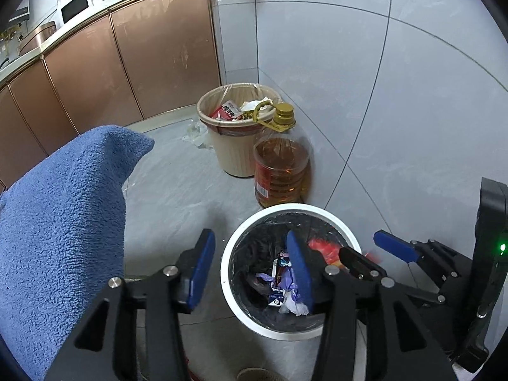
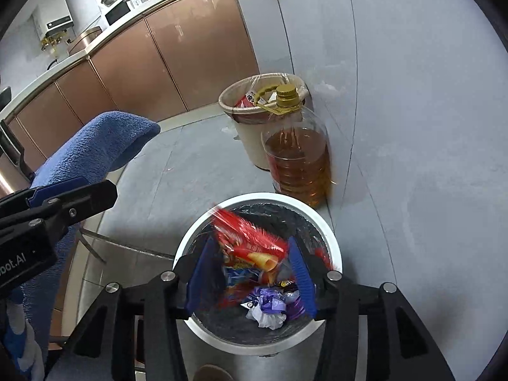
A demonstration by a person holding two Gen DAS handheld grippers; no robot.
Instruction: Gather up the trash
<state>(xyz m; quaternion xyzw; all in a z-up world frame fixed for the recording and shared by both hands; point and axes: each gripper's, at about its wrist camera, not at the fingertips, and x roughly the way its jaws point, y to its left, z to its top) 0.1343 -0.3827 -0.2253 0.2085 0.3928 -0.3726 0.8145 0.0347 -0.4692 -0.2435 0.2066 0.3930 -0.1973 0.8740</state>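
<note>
Right gripper (image 2: 250, 273): your jaws stand part open above the white bin (image 2: 333, 238), pointing steeply down into its mouth; the red snack bag (image 2: 250, 238) sits between the fingers, blurred and apparently loose, pads not pressing on it. Judged as a release in hand, the bag dropping straight below the fingertips into the bin. Left gripper (image 1: 250, 270): part open, nothing held; one finger hangs over the bin mouth, the other outside its rim on the floor side. Key relation: the bag lies directly under and between your right fingers, its long axis running roughly from the far-left rim down toward you, and the right hand is the nearer of the two. The left comes in just beside it from the left. Count: white bin, one, black liner, holding several items: one red snack bag arriving, one blue-printed packet beneath it, purple wrappers (image 2: 270, 301) (number unclear), one white crumpled paper (image 2: 266, 317). Beige bin (image 1: 222, 146), one, further off by the wall corner, already filled. Oil bottle (image 1: 281, 171), one, between the two bins, upright, against the wall. Blue cloth (image 1: 63, 222), one, draped at your left. Grippers, two.
</note>
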